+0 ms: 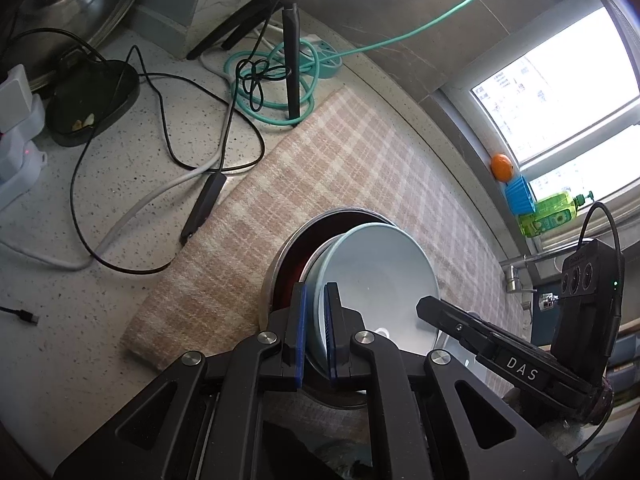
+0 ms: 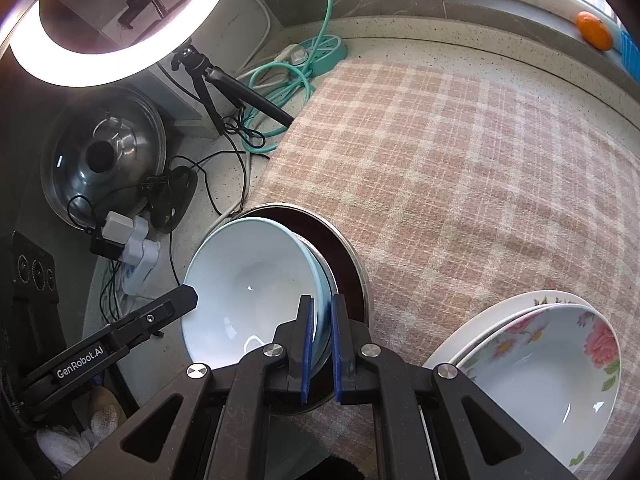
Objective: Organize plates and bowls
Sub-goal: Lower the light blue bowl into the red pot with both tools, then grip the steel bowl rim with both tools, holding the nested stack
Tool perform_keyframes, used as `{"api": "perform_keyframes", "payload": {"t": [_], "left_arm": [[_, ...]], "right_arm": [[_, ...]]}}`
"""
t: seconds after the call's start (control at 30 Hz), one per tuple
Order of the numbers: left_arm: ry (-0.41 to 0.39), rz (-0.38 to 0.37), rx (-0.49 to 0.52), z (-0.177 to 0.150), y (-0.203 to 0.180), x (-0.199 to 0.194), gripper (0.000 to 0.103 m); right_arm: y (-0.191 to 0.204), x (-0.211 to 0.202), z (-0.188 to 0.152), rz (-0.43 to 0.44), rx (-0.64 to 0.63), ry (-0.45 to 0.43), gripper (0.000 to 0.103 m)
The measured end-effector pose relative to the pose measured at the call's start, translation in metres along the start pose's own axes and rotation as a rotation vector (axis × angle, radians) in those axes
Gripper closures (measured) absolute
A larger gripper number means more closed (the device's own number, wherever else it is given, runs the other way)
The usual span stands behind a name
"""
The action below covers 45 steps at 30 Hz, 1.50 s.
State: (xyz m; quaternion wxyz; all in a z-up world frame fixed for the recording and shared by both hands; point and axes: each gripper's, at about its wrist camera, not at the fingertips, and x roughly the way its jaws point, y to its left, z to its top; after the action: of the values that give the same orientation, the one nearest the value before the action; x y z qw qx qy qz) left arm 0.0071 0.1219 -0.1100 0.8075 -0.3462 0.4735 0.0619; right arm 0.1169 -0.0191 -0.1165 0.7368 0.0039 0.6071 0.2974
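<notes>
Speckled worktop [image 1: 100,320] — plaid cloth [image 2: 460,168], lit ring light [image 2: 100,68], tripod [image 1: 290,60], teal cable [image 1: 272,108]. Window ledge — orange [image 1: 503,167], green bottle [image 1: 554,216].

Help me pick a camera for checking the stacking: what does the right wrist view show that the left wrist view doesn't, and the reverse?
Only the right wrist view: the floral bowl nested on a floral plate, and the ring light.

Only the left wrist view: the green bottle, blue cup and faucet.

Both: the pale blue bowl in the dark-lined metal dish on the plaid cloth, its rim pinched by the left hand-held gripper and the right hand-held gripper.
</notes>
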Motion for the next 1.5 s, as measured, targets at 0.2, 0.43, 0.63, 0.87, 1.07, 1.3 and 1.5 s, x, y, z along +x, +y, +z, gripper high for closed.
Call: {"api": "perform_keyframes", "payload": {"t": [0.2, 0.43, 0.63, 0.87, 1.07, 1.3, 1.5], "left_arm": [[0.001, 0.000, 0.001, 0.001, 0.000, 0.000, 0.097], [0.003, 0.007, 0.022, 0.001, -0.003, -0.001, 0.096], [-0.013, 0.013, 0.045, -0.003, -0.003, -0.006, 0.096], [-0.062, 0.012, 0.056, -0.006, 0.006, -0.023, 0.092], [-0.081, 0.019, 0.011, -0.011, 0.027, -0.026, 0.092], [-0.051, 0.013, 0.018, -0.014, 0.025, -0.013, 0.092], [-0.039, 0.034, 0.048, -0.011, 0.018, -0.003, 0.092]], "right_arm": [[0.000, 0.001, 0.001, 0.000, -0.004, 0.004, 0.095], [-0.002, 0.001, 0.000, 0.020, 0.003, 0.011, 0.095], [-0.007, -0.001, -0.002, 0.046, 0.009, 0.006, 0.091], [-0.019, -0.017, -0.006, 0.086, 0.047, -0.042, 0.088], [-0.034, -0.034, -0.014, 0.028, 0.044, -0.133, 0.088], [-0.050, -0.023, -0.017, 0.024, 0.099, -0.105, 0.088], [-0.044, -0.013, -0.016, 0.016, 0.092, -0.094, 0.088]]}}
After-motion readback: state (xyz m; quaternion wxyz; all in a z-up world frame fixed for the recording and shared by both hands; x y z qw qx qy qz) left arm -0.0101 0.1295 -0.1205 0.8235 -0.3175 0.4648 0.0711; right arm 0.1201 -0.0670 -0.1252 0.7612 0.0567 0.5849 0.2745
